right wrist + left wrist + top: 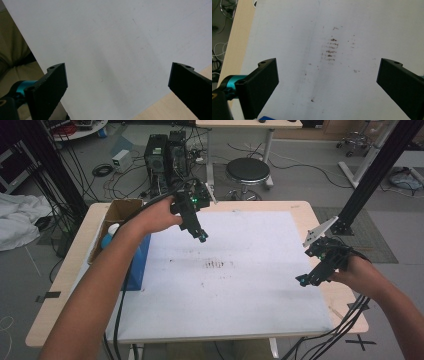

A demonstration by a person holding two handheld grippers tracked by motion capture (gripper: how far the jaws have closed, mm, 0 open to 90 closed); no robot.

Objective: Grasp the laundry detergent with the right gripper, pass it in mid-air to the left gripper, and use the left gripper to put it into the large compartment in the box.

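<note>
left tongs [202, 238] spread wide, empty, held above the white sheet [260, 285] on the worktop [60, 285]. right tongs [301, 280] also spread, empty, over the sheet's right edge. brown smudge [218, 264] lies between them, nearer the left, below its tips. judgement: come down slowly and straight over the mark.
</note>
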